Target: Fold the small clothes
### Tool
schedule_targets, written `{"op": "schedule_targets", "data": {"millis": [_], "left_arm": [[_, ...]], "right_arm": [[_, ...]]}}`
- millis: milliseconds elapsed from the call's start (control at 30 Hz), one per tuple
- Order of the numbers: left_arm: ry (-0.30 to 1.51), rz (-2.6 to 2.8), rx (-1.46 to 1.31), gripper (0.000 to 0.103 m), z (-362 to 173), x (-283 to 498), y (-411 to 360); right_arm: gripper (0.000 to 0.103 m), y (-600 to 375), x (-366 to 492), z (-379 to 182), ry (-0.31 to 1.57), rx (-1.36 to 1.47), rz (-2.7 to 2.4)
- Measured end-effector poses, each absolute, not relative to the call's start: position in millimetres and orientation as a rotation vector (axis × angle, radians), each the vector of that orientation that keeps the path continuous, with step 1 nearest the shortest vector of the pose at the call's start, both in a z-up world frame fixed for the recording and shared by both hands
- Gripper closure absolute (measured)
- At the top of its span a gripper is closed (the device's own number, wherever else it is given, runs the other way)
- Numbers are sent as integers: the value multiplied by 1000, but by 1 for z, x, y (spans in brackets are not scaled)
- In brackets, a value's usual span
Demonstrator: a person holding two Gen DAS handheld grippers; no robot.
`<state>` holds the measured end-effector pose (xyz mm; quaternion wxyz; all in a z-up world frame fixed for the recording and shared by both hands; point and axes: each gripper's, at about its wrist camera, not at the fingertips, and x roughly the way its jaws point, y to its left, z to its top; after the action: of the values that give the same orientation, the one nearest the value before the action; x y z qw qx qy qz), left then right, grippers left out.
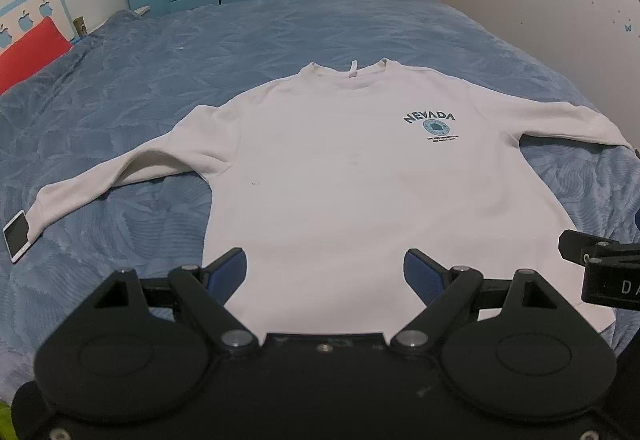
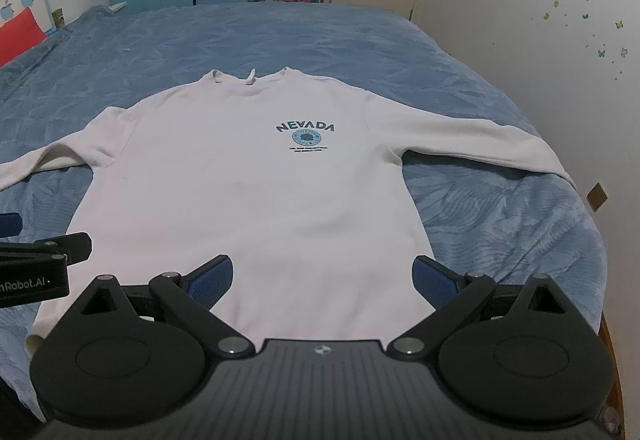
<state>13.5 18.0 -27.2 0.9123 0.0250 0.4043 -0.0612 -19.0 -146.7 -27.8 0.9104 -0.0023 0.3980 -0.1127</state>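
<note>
Both grippers I'm running hover side by side over the hem: left gripper (image 1: 325, 272) and right gripper (image 2: 322, 278), each with jaws spread wide and holding nothing. Ahead, the white sweatshirt (image 1: 344, 179) lies flat and face up on the blue bedspread (image 1: 280, 31), sleeves out. A phone (image 1: 17, 236) sits touching the left cuff. Beyond the collar I see bare blanket; the bed's right edge (image 2: 592, 240) runs close past the sleeve.

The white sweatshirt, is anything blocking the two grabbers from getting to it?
Nothing visible does. The white sweatshirt lies flat on the blue bedspread, and the left gripper and right gripper are open right above its bottom hem. The phone lies off by the sleeve cuff.
</note>
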Motion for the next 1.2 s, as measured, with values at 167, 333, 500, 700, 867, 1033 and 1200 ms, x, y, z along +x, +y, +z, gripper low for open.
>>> {"op": "schedule_targets", "data": {"millis": [167, 333, 500, 700, 867, 1033, 1200], "left_arm": [[838, -128, 51, 15, -29, 15, 20], [834, -107, 66, 15, -37, 28, 24], [829, 1, 48, 15, -55, 73, 66], [766, 271, 90, 15, -91, 155, 162], [824, 460, 32, 15, -133, 211, 257], [858, 548, 6, 15, -160, 233, 316], [895, 551, -44, 20, -187, 251, 351]], "right_arm": [[0, -148, -19, -28, 825, 3, -234], [0, -149, -14, -30, 817, 3, -228], [0, -145, 5, -33, 814, -35, -233], [0, -142, 27, -45, 835, -40, -233], [0, -146, 49, -59, 878, -10, -276], [0, -146, 66, -65, 902, -26, -307], [0, -146, 74, -68, 913, -17, -315]]}}
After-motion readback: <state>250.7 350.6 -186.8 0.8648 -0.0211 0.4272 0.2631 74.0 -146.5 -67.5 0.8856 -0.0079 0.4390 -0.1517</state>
